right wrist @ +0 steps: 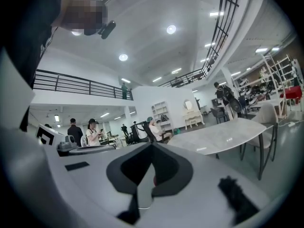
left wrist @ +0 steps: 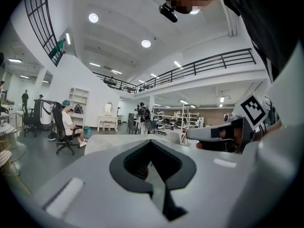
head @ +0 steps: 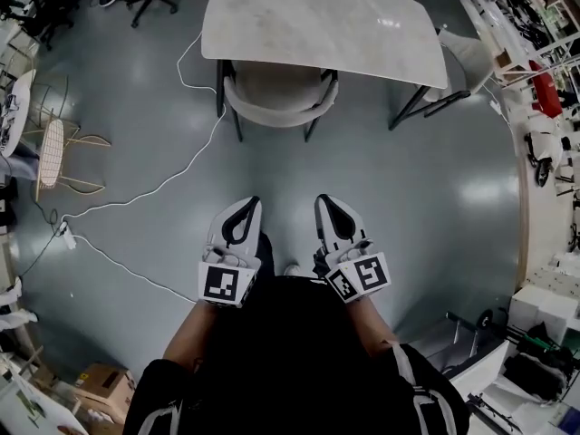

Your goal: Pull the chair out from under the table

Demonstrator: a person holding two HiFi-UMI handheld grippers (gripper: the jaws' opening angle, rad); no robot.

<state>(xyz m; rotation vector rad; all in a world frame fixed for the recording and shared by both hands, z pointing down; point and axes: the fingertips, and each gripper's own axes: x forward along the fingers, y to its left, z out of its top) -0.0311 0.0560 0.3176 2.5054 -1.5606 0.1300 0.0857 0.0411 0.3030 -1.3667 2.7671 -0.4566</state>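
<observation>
Standing back from table (head: 326, 21), grippers side by side, both pointing toward chair (head: 279, 96)
- left gripper (head: 248, 203): jaws clenched, nothing between
- right gripper (head: 325, 200): jaws clenched, empty
- chair well ahead of both jaw tips, untouched, front tucked under near table edge, curved backrest facing jaws
- white cable (head: 154, 188) on floor, left of left jaws
</observation>
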